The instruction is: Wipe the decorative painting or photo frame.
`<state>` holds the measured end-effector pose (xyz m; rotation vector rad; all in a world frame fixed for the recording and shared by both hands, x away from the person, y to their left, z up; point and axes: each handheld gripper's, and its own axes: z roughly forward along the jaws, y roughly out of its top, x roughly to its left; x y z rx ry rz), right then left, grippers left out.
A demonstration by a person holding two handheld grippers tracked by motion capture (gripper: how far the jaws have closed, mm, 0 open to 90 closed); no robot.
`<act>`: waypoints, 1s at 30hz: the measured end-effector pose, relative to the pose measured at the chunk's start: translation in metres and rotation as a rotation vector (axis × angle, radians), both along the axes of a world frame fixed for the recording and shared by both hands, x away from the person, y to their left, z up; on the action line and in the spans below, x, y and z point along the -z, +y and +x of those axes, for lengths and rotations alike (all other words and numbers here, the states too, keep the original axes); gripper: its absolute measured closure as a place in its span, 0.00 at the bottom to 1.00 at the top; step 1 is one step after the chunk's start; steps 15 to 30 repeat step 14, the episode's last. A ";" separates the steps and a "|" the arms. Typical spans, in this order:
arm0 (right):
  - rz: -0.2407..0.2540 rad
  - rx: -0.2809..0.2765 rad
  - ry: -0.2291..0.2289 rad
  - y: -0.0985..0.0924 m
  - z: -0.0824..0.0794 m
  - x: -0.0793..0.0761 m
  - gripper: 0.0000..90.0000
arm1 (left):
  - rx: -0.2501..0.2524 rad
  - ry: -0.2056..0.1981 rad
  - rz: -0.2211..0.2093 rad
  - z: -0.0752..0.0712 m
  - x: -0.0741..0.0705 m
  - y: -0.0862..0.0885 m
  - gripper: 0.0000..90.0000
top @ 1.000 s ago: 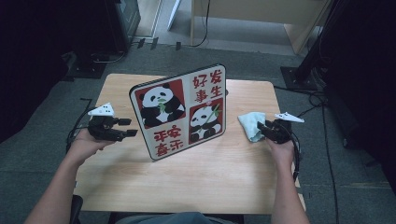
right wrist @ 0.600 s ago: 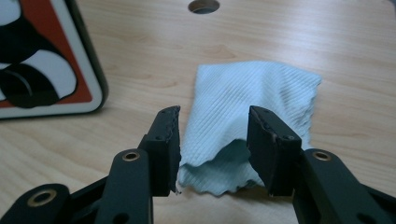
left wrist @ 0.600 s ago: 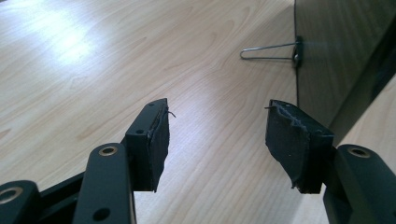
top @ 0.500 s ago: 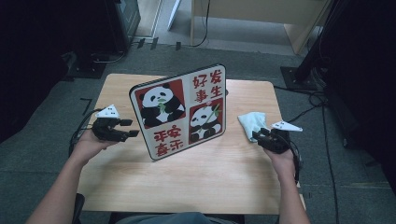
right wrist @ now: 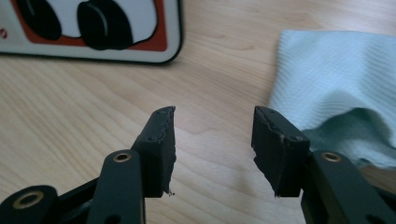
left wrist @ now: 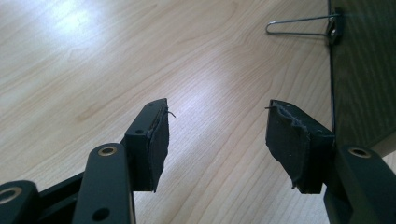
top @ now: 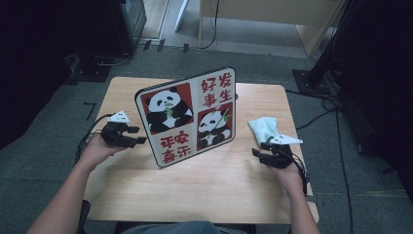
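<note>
High view: a pale cloth (top: 264, 127) is left lying on the wooden table (top: 214, 180), just beyond the right gripper (top: 257, 153).

Right gripper's jaws have just been opening; they are seen parted with nothing between them, the cloth released just beside one jaw. A panda sign (top: 190, 116) is propped upright mid-table on a wire stand (left wrist: 299, 27) so that its face can be read. Left gripper (top: 141, 141) is held open and empty near the sign's edge, probably so that the board can be steadied or gripped next.
</note>
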<state>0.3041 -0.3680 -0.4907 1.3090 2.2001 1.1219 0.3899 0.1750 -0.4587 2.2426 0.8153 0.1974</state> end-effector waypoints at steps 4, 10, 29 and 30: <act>-0.003 -0.038 -0.007 0.010 0.002 0.000 0.55 | -0.010 0.025 0.023 0.002 0.004 0.000 0.43; -0.012 -0.078 -0.015 0.020 0.006 -0.001 0.53 | -0.046 0.029 0.039 0.000 0.011 0.000 0.43; -0.013 -0.074 -0.006 0.019 0.009 0.000 0.53 | -0.049 0.018 0.027 -0.003 0.010 0.002 0.43; -0.013 -0.074 -0.006 0.019 0.009 0.000 0.53 | -0.049 0.018 0.027 -0.003 0.010 0.002 0.43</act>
